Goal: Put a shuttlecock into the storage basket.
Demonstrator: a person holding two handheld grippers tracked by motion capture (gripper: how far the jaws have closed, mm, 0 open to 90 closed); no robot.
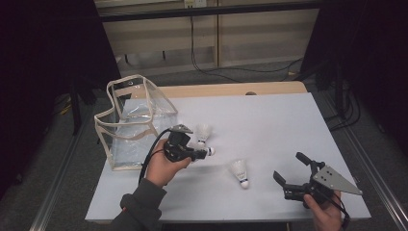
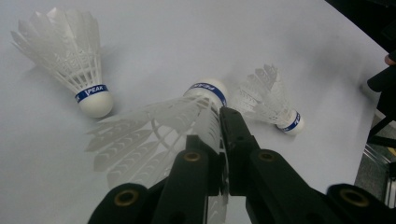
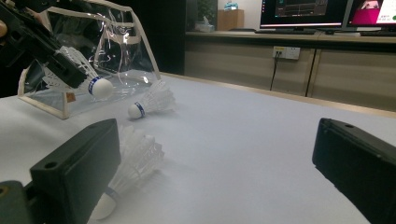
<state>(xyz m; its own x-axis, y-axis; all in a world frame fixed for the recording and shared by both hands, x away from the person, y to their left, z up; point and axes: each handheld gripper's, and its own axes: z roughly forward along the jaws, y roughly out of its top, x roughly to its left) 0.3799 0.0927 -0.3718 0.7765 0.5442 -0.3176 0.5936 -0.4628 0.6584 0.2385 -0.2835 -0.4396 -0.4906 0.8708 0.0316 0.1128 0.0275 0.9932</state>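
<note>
My left gripper (image 1: pixel 204 153) is clamped on a shuttlecock (image 2: pixel 187 112) by its feathers, lifted just above the worktop (image 1: pixel 269 120), beside the clear bag (image 1: pixel 134 120). Two more shuttlecocks lie loose: one (image 1: pixel 203 132) near the bag, another (image 1: pixel 239 172) mid-worktop. My right gripper (image 1: pixel 291 168) stands wide, nothing between the jaws.

The held shuttlecock (image 2: pixel 163 135) has white, slightly translucent feathers and a smooth, matt white cork tip wrapped in a glossy blue band. Beside it, the two other shuttlecocks (image 2: pixel 77 58) (image 2: pixel 271 100) look the same. The left gripper's (image 2: pixel 219 140) fingers (image 2: pixel 238 140) are matt black plastic with brass-coloured insets. The surface (image 1: pixel 269 125) is a smooth, matt, pale sheet over wood. The pouch (image 1: pixel 137 120) is glossy clear plastic with cream cloth edging.
</note>
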